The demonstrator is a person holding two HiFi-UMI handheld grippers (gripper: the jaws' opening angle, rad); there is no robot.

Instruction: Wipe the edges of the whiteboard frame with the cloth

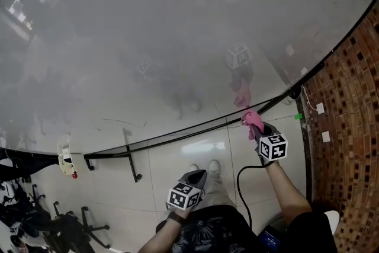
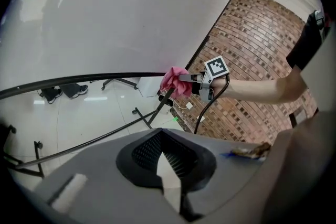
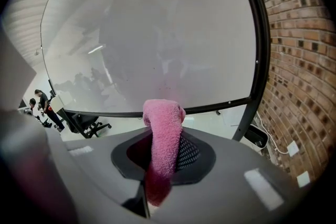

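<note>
A large whiteboard (image 1: 177, 21) with a thin black frame (image 1: 177, 133) fills the head view. My right gripper (image 1: 260, 130) is shut on a pink cloth (image 1: 253, 122), and the cloth sits against the bottom frame edge near the board's lower right corner. In the right gripper view the pink cloth (image 3: 163, 139) sticks up from between the jaws in front of the bottom frame bar (image 3: 210, 109). My left gripper (image 1: 194, 181) hangs low, away from the board, with its jaws shut and nothing in them. The left gripper view shows the pink cloth (image 2: 176, 81) pressed at the frame.
A brick wall (image 1: 349, 103) stands right of the board. The board's black stand legs (image 1: 133, 157) rest on a white tiled floor. Office chairs (image 1: 65, 225) stand at the lower left. A cable (image 1: 243, 186) hangs from my right gripper.
</note>
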